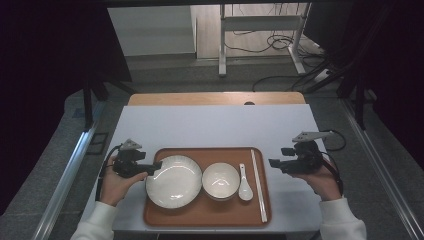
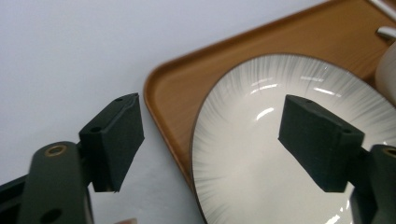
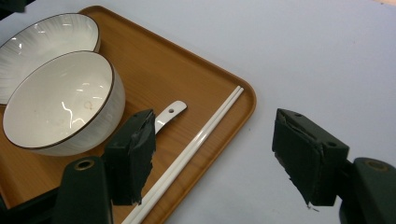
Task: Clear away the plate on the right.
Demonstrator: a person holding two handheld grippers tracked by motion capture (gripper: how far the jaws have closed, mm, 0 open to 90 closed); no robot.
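A brown tray lies on the white table and holds a ribbed white plate, a white bowl, a white spoon and a pair of white chopsticks. My left gripper stands open at the plate's left rim, just above it. In the left gripper view its jaws straddle the edge of the plate and the tray without touching. My right gripper hangs open just right of the tray, empty. Near it are the chopsticks, the spoon handle and the bowl.
The white table top stretches bare behind the tray, with a wooden strip along its far edge. A metal stand and loose cables are on the floor beyond. Dark curtains flank both sides.
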